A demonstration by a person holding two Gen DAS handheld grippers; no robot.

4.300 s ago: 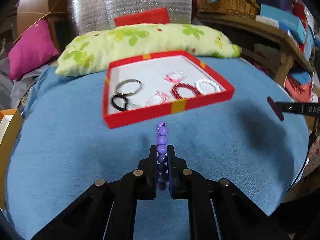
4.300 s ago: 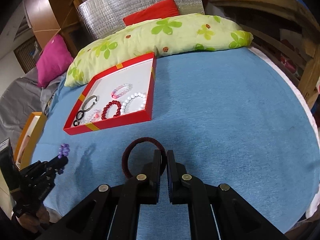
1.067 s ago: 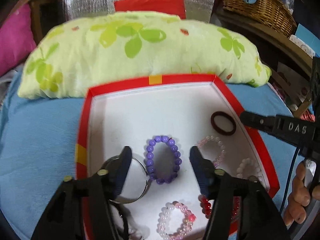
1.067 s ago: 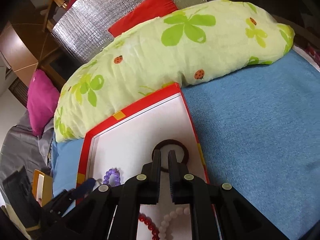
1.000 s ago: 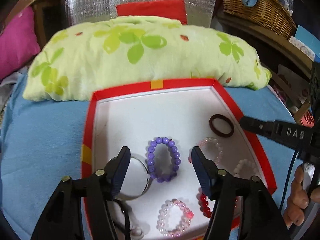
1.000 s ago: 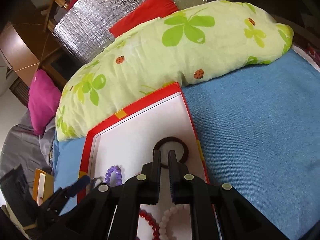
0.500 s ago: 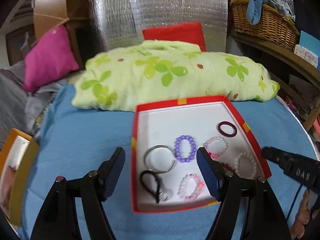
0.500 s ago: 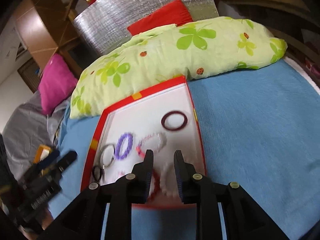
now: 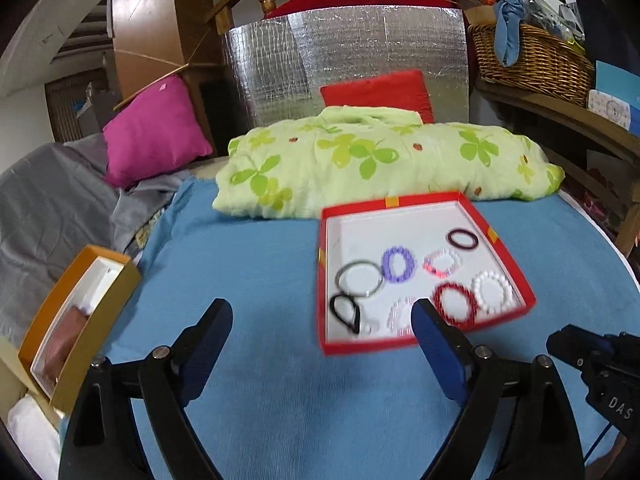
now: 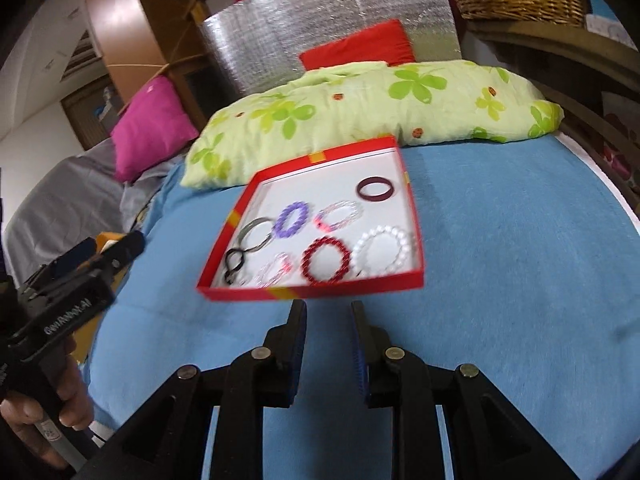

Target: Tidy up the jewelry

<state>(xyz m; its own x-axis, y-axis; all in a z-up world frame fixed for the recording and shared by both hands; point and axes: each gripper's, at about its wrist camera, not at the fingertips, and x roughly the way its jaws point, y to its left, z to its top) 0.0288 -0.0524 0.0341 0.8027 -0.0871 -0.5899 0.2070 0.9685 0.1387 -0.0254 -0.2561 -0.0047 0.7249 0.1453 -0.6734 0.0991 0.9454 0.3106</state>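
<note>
left view: our left gripper (image 9: 322, 326) is opening wide, nothing between; orange box (image 9: 96, 312) shows only here | right view: our right gripper (image 10: 328, 320) slightly apart, empty; bracelets lie in the red tray (image 10: 320, 292); our hand (image 10: 52, 412) seen

Even, soft indoor light; faint shadows are cast. Glare is seen on the foil panel (image 9: 344, 64). The red box (image 9: 424, 342) is smeared by motion blur. Edges are bent and vignetted by fisheye distortion.
</note>
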